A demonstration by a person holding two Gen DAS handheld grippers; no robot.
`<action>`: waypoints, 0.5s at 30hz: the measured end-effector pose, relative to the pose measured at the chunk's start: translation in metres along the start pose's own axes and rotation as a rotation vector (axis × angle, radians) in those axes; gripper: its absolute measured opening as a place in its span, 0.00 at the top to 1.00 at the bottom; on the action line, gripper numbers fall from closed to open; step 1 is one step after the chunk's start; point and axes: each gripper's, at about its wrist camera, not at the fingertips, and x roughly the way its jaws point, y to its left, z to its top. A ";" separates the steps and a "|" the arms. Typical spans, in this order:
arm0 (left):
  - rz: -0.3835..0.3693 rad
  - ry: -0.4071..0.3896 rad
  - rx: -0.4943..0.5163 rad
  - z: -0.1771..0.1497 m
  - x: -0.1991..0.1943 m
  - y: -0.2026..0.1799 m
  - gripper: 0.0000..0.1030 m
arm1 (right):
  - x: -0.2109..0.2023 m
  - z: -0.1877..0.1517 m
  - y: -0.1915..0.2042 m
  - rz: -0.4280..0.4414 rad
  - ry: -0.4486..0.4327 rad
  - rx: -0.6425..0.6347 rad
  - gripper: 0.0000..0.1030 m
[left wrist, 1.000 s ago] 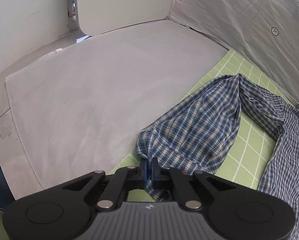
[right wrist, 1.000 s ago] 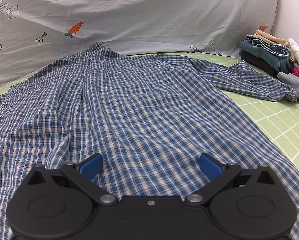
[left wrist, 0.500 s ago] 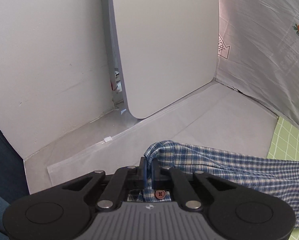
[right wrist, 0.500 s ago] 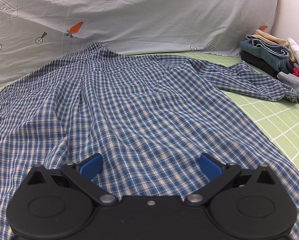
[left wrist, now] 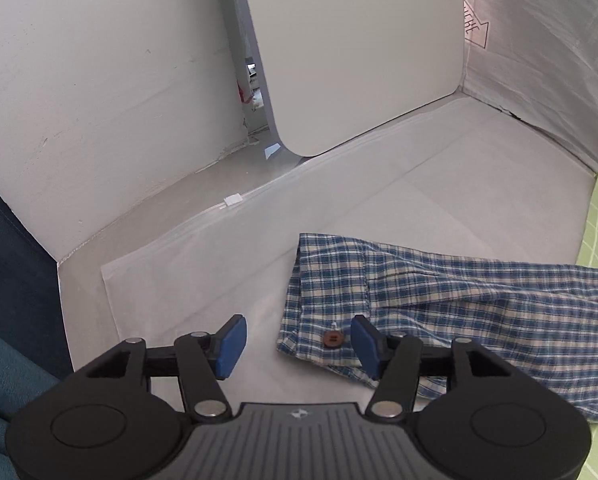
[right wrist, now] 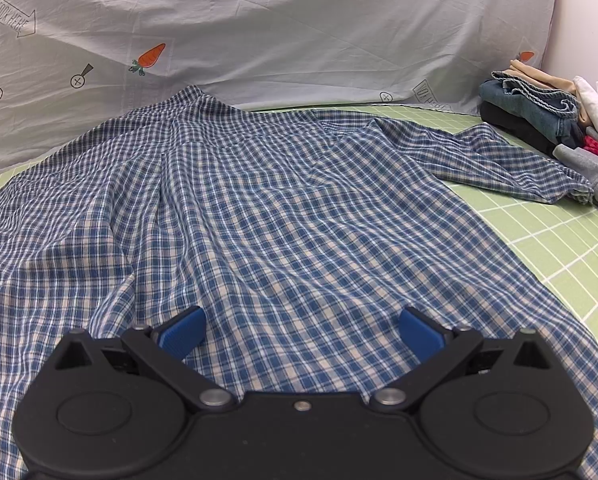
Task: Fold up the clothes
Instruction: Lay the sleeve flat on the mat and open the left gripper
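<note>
A blue-and-white plaid shirt (right wrist: 283, 216) lies spread back-up on the green grid mat (right wrist: 559, 240). Its left sleeve (left wrist: 451, 304) stretches out flat over a white sheet (left wrist: 339, 208), the cuff with a brown button (left wrist: 332, 339) nearest me. My left gripper (left wrist: 299, 344) hovers over that cuff with its jaws opening; the cuff lies loose between the blue pads, and neither presses on it. My right gripper (right wrist: 301, 330) stands open low over the shirt's lower back, holding nothing. The other sleeve (right wrist: 499, 164) reaches toward the right.
A pile of folded clothes (right wrist: 547, 116) sits at the mat's far right. A pale printed sheet (right wrist: 259, 32) hangs behind the mat. White walls and a white panel (left wrist: 359, 52) close the left end. Someone's teal clothing (left wrist: 7, 320) shows at the left edge.
The left gripper carried the cuff out to the left over the white sheet, stretching the bunched sleeve straight, then opened and let it go. The right gripper stayed still.
</note>
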 end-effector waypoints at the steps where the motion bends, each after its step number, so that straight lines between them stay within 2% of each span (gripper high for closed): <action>1: -0.039 -0.007 -0.007 -0.006 -0.009 -0.002 0.37 | 0.000 0.000 0.000 -0.001 0.000 0.000 0.00; 3: -0.120 -0.009 0.021 -0.022 -0.027 -0.013 0.34 | 0.000 0.000 0.000 -0.001 0.000 0.000 0.00; 8: -0.330 0.030 0.210 -0.066 -0.065 -0.068 0.28 | 0.001 0.002 -0.002 0.022 0.007 -0.012 0.00; 10: -0.416 0.042 0.334 -0.086 -0.082 -0.097 0.27 | 0.001 0.005 -0.004 0.053 0.020 -0.034 0.00; 13: -0.481 0.002 0.546 -0.122 -0.115 -0.136 0.20 | -0.002 0.013 -0.010 0.116 0.069 -0.078 0.00; 15: -0.511 -0.013 0.669 -0.148 -0.133 -0.156 0.19 | -0.010 0.017 -0.016 0.153 0.076 -0.103 0.00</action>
